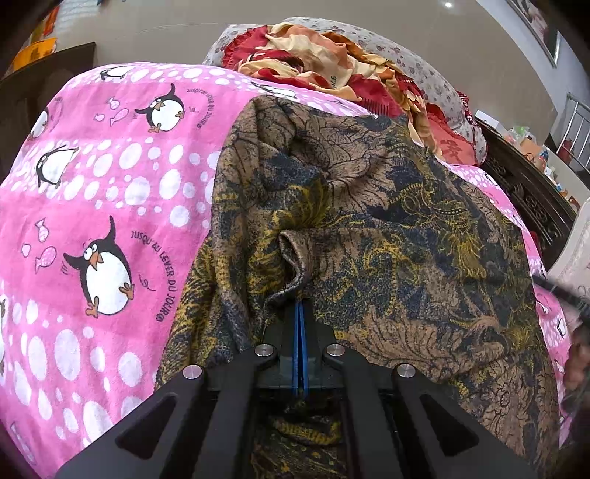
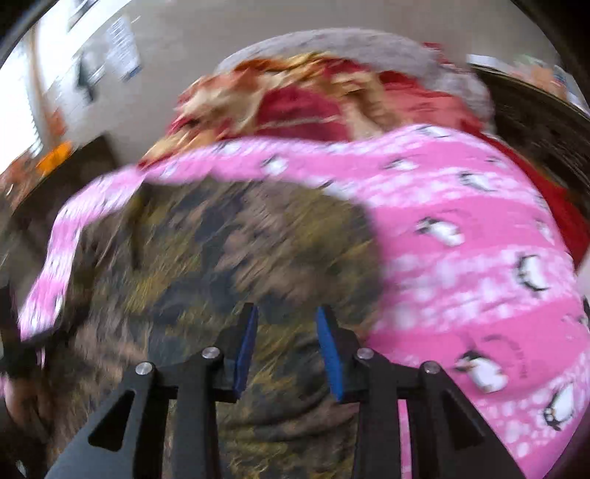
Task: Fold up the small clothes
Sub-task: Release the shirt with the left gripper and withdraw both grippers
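The brown patterned garment [image 1: 368, 228] lies on the pink penguin blanket [image 1: 92, 206], stretching away from the left gripper [image 1: 298, 313], which pinches its near fold, while the right gripper [image 2: 285, 324] (jaws spread, nothing between) hovers above its near right part.

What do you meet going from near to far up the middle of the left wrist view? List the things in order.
left gripper, shut → brown patterned garment → pink penguin blanket → red and cream floral cloth → grey spotted pillow → wall
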`<state>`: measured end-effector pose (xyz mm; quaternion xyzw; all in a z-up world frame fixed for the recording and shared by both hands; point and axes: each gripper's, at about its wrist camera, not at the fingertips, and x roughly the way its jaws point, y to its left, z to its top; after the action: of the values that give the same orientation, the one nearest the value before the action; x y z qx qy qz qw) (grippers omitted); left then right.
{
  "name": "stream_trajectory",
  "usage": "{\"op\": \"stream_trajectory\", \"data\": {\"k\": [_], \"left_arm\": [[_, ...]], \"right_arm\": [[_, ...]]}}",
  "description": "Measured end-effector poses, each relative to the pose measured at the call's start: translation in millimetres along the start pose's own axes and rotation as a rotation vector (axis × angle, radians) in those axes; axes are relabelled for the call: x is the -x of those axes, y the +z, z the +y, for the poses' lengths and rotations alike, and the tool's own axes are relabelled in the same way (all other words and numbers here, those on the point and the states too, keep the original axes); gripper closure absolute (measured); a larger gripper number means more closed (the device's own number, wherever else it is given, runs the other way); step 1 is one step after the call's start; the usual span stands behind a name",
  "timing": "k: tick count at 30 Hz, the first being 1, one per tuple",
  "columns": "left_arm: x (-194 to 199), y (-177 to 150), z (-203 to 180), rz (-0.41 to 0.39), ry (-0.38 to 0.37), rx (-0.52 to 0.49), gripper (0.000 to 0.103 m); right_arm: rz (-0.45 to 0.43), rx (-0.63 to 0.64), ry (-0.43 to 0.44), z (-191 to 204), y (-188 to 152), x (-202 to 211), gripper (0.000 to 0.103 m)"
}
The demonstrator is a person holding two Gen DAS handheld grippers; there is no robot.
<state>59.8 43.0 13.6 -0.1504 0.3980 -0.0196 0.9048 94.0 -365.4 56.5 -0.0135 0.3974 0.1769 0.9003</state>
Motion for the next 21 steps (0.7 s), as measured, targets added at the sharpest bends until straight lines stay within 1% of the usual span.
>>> {"op": "stream_trajectory", "data": {"k": [1, 2, 3, 5, 6, 7, 8, 9, 10, 11, 12, 13, 15, 16, 17, 18, 19, 20, 21], "left_arm": [[0, 0, 0, 0.000, -0.001, 0.000, 0.103], [0, 0, 0, 0.001, -0.002, -0.001, 0.103], [0, 0, 1, 0.002, -0.002, -0.001, 0.103], [0, 0, 0, 0.002, 0.001, -0.003, 0.103], [0, 0, -1, 0.002, 0.009, -0.010, 0.103], [0, 0, -4, 0.002, 0.024, -0.023, 0.103], [-1, 1, -8, 0.003, 0.042, -0.037, 0.103], [-2, 1, -14, 0.005, 0.072, -0.061, 0.103], [-2, 2, -19, 0.005, 0.094, -0.081, 0.103], [-3, 2, -26, 0.007, 0.116, -0.112, 0.103], [-3, 1, -30, 0.009, 0.138, -0.132, 0.103], [-3, 1, -32, 0.010, 0.150, -0.145, 0.103], [-1, 1, -33, 0.014, 0.147, -0.148, 0.103], [2, 2, -32, 0.030, 0.137, -0.149, 0.103], [8, 3, -33, 0.055, 0.129, -0.150, 0.103], [15, 2, -35, 0.066, 0.126, -0.140, 0.103], [23, 0, -37, 0.065, 0.112, -0.127, 0.103], [34, -5, -42, 0.051, 0.083, -0.113, 0.103], [41, -12, -47, 0.038, 0.054, -0.111, 0.102]], "right_arm": [[0.054, 0.033, -0.072, 0, -8, -14, 0.069], [0.102, 0.027, -0.109, -5, -10, -28, 0.070], [0.076, -0.013, -0.090, -12, -14, -25, 0.070], [0.080, -0.041, -0.116, -8, -10, -13, 0.070], [0.077, -0.038, -0.101, -1, -10, -2, 0.070], [0.053, -0.025, -0.054, 7, -11, 10, 0.070], [0.033, -0.005, -0.018, 16, -16, 19, 0.066], [0.025, 0.032, -0.002, 26, -23, 24, 0.055], [0.063, 0.055, -0.021, 29, -32, 20, 0.048], [0.155, 0.078, -0.050, 32, -41, 2, 0.045], [0.205, 0.109, -0.072, 33, -51, -11, 0.046], [0.162, 0.119, -0.099, 38, -51, -2, 0.046], [0.184, 0.083, -0.117, 44, -49, 9, 0.052], [0.164, 0.073, -0.088, 47, -48, 18, 0.052], [0.120, 0.081, -0.054, 51, -49, 33, 0.052], [0.081, 0.091, -0.049, 57, -54, 47, 0.051], [0.063, 0.095, -0.043, 61, -61, 56, 0.051], [0.055, 0.100, -0.028, 67, -68, 61, 0.051], [0.054, 0.107, -0.034, 73, -75, 62, 0.051]]}}
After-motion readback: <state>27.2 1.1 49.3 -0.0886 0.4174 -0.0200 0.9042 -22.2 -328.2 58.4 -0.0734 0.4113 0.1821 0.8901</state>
